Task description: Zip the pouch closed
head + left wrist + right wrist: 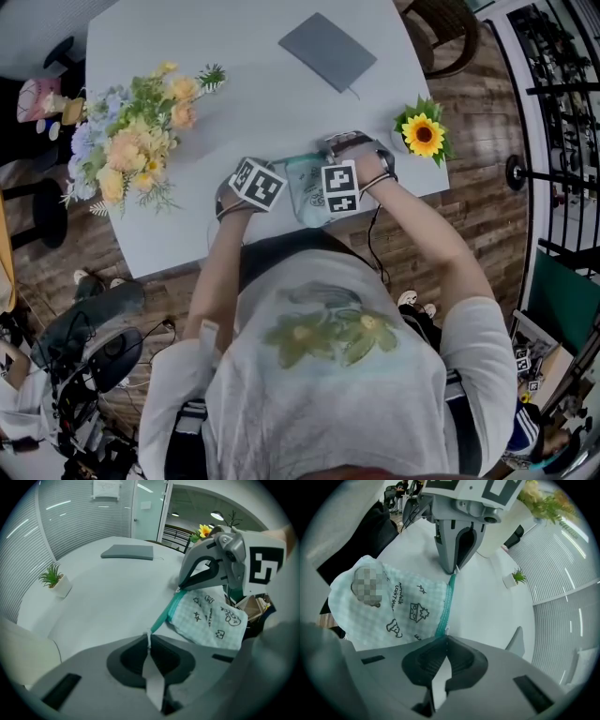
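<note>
**Pouch stretched between both claws at the table's near edge**

Surface: pale grey table (253, 103), with a wood-plank floor (487, 216) around it. On the table are a flower bouquet (131, 141), a potted sunflower (424, 134), a grey notebook (326, 51) and a small green plant (55, 579). Slatted blinds (75, 522) stand beyond the far side.

The pouch (389, 606) is mint check with doodles. It sits between my claws, its teal zipper (446, 603) pulled taut.

Left claw (149, 641): jaws together, clamped on a white tab at one zipper end.

Right claw (444, 637): jaws together on the other end. Whether they pinch pull or fabric, I cannot tell.

From the head view, the marker cubes hide both tips and most of the pouch. I cannot tell whether the pouch touches the table.
</note>
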### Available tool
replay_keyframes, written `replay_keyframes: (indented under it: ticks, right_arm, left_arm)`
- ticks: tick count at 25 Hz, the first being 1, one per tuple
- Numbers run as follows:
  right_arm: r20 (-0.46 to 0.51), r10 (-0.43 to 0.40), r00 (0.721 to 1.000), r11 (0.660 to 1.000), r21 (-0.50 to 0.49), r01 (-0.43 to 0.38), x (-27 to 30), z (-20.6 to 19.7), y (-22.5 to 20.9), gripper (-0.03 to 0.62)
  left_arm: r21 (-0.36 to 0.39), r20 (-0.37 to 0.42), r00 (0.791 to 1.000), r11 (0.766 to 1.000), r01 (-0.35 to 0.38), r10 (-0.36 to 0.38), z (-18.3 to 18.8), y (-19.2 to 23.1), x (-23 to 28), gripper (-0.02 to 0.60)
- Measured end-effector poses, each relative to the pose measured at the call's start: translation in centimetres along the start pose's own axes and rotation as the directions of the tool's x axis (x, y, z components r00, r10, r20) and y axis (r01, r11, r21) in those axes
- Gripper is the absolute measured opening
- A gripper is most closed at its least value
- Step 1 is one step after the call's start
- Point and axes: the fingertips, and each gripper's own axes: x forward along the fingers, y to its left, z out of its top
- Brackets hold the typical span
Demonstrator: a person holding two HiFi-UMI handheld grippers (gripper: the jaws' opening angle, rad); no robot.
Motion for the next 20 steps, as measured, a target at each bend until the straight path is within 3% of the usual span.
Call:
replay_keyframes:
  ticks: [20]
  right_arm:
    - [-0.029,-0.019,0.999,0.999,0.029,0.02,-0.2,-1.5,0.2,0.017]
  left_arm:
    - [-0.004,0.003,1.0,1.0,0.004,-0.004,0.1,0.0,0.0,0.025]
